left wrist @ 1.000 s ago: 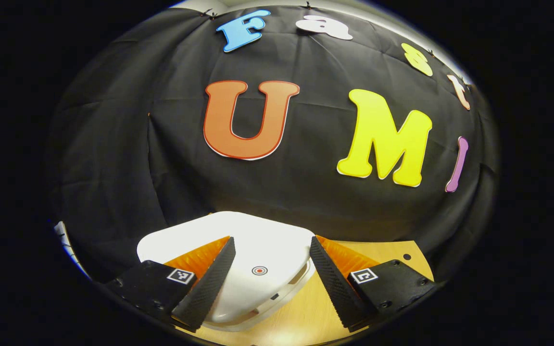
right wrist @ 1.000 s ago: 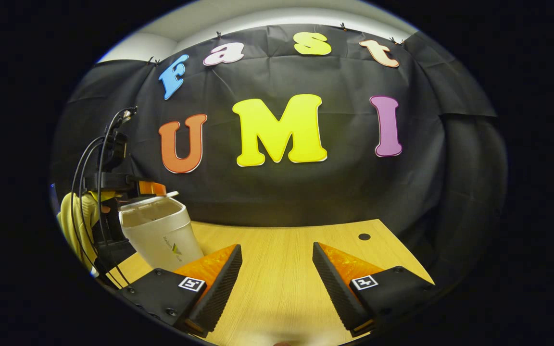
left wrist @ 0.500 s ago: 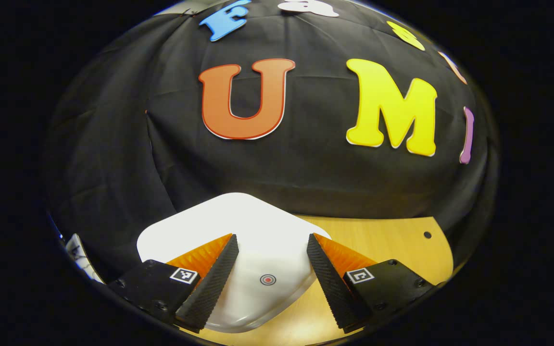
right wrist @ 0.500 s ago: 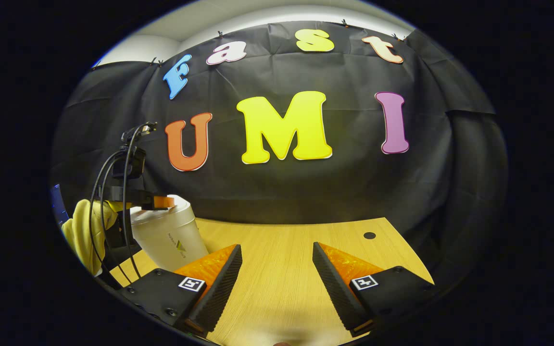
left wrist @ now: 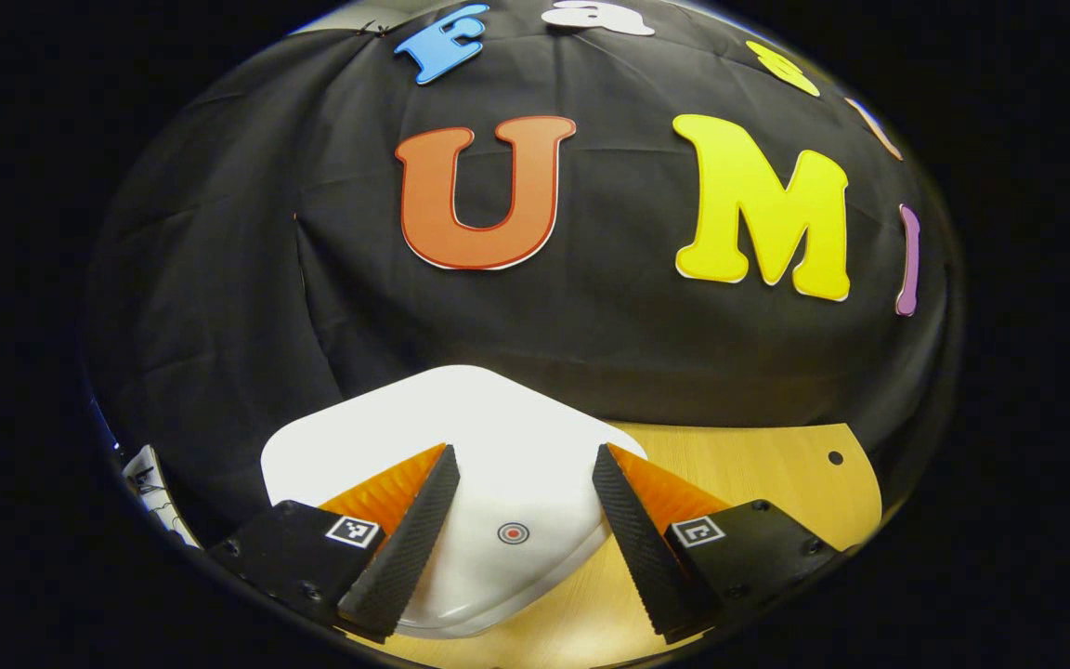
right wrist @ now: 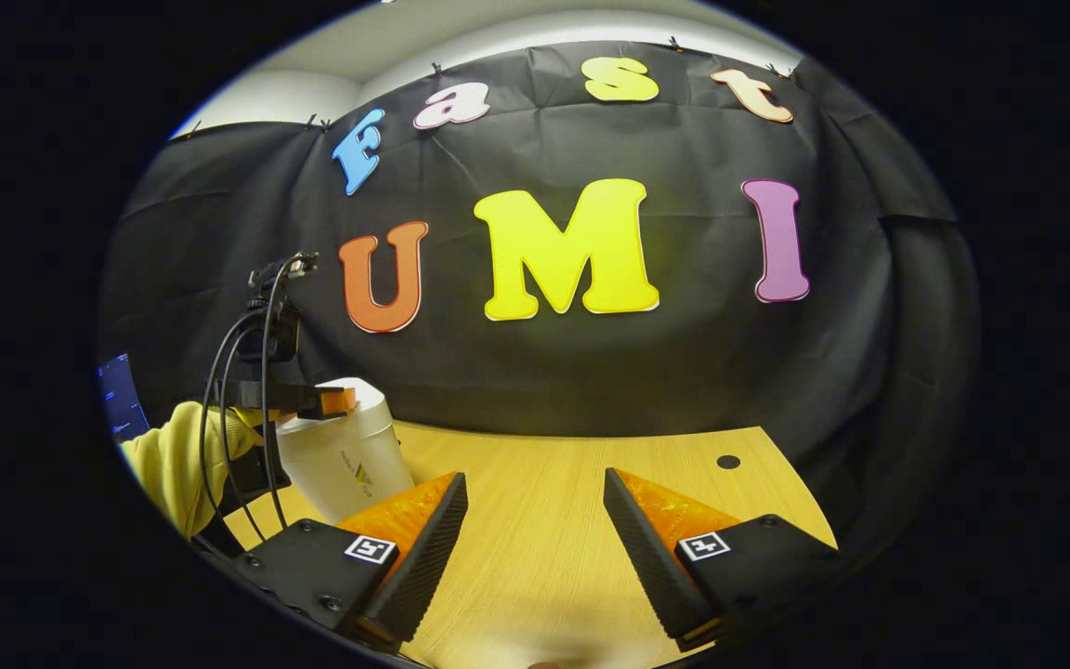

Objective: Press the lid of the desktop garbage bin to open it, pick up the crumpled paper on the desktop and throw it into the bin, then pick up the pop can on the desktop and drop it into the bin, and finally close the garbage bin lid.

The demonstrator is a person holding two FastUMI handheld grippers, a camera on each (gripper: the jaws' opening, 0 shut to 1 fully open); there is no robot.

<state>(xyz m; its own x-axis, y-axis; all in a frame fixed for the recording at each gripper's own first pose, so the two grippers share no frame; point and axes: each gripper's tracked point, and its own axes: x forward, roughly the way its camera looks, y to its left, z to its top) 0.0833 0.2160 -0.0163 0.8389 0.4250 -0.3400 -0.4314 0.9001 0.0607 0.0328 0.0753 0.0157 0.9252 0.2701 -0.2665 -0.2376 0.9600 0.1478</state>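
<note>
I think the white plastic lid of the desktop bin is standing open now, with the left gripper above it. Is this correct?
Not quite. The white plastic lid lies shut on the pale desktop bin, as the right gripper view shows from the side. The rest holds: the left gripper is above it, fingers apart.

My left gripper [left wrist: 521, 530] and right gripper [right wrist: 535, 548] carry ribbed wedge fingers [left wrist: 405, 548] on black screwed blocks bearing square markers. Black cables [right wrist: 219, 409] loop beside my yellow sleeve [right wrist: 177, 460].
</note>
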